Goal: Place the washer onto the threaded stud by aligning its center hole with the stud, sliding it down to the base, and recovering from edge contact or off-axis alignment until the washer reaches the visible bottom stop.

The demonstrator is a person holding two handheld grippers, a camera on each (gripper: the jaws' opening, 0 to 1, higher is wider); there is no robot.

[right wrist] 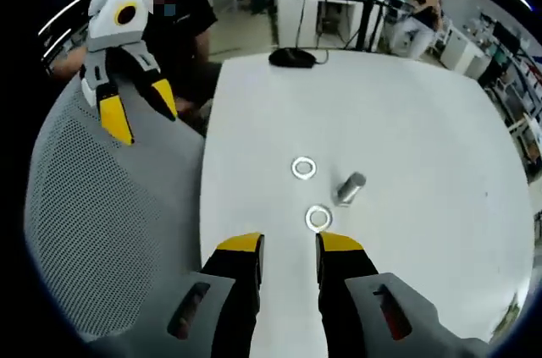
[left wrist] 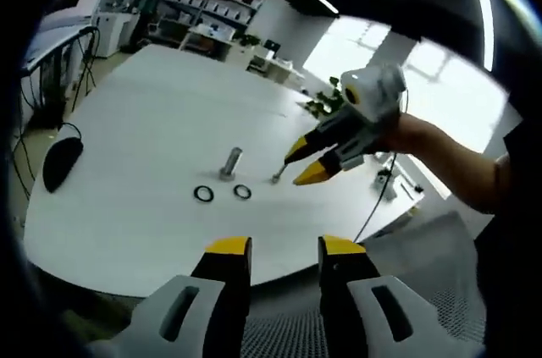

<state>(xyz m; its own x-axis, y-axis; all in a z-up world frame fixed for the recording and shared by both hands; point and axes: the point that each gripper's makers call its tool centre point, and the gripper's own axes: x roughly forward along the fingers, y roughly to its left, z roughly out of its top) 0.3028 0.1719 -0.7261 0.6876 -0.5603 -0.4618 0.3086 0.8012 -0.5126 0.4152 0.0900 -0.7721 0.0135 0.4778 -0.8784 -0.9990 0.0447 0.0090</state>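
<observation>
Lying loose, two washers (right wrist: pixel 304 168) beside stud (right wrist: pixel 349 189)

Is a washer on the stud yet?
No. Both washers lie flat on the table beside the bare stud.

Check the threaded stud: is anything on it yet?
No. The threaded stud stands bare on the white table. Both washers lie flat on the table beside it. Whether a bottom stop sits at its base is too small to tell.
</observation>
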